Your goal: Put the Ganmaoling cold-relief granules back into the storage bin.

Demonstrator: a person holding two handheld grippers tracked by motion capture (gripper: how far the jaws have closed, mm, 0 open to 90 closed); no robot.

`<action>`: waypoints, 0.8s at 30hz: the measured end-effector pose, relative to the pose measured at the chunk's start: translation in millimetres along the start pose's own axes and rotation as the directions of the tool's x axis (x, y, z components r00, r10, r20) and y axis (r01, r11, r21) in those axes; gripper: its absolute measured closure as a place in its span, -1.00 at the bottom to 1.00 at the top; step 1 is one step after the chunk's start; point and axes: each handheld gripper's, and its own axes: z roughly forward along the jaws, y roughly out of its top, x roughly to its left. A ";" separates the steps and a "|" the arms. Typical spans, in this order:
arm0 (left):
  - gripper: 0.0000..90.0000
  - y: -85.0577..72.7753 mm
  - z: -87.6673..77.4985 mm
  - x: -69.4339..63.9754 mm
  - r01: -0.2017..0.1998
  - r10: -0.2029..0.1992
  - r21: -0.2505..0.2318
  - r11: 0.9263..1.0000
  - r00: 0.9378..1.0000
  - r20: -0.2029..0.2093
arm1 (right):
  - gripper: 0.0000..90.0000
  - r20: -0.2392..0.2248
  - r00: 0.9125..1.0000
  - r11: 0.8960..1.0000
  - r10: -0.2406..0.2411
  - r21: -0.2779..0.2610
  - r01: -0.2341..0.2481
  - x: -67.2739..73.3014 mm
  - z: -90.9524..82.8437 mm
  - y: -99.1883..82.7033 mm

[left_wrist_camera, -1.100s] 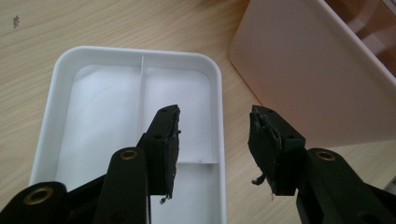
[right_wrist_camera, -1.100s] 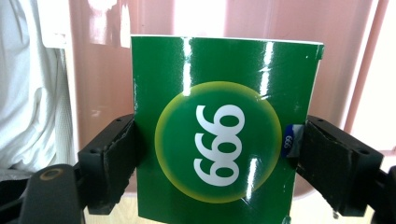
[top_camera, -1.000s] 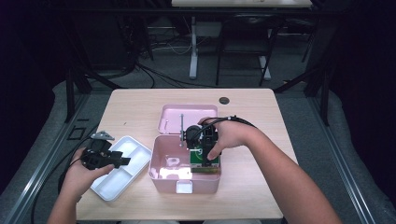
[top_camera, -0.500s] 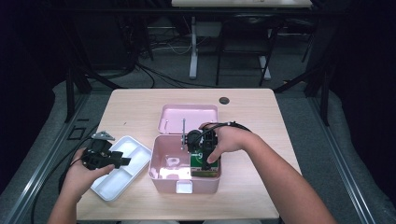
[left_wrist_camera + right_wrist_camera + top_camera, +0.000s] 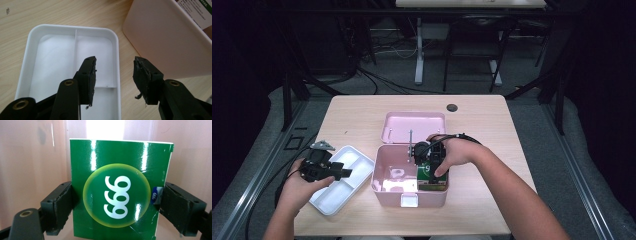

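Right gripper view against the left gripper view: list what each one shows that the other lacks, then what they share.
Right gripper view: a green box printed with 999, with the right gripper set with a jaw against each of its sides, inside pink walls.

Left gripper view: a white divided tray on the wooden table, with the left gripper open above it, its jaws apart and bare.

Both: the pink box.

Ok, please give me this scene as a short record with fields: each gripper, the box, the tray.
right gripper: jaws on both sides of the green box, inside the pink box
left gripper: open, empty, above the white tray
pink box lid: open, lying flat behind the box
white tray: two compartments visible, both empty
table: light wood
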 end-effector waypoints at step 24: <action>0.17 -0.1 -0.9 -0.3 0.005 -0.005 -0.004 1.000 1.000 -0.002 | -0.64 0.015 0.999 1.000 0.028 0.004 -0.028 -1.5 0.2 -1.0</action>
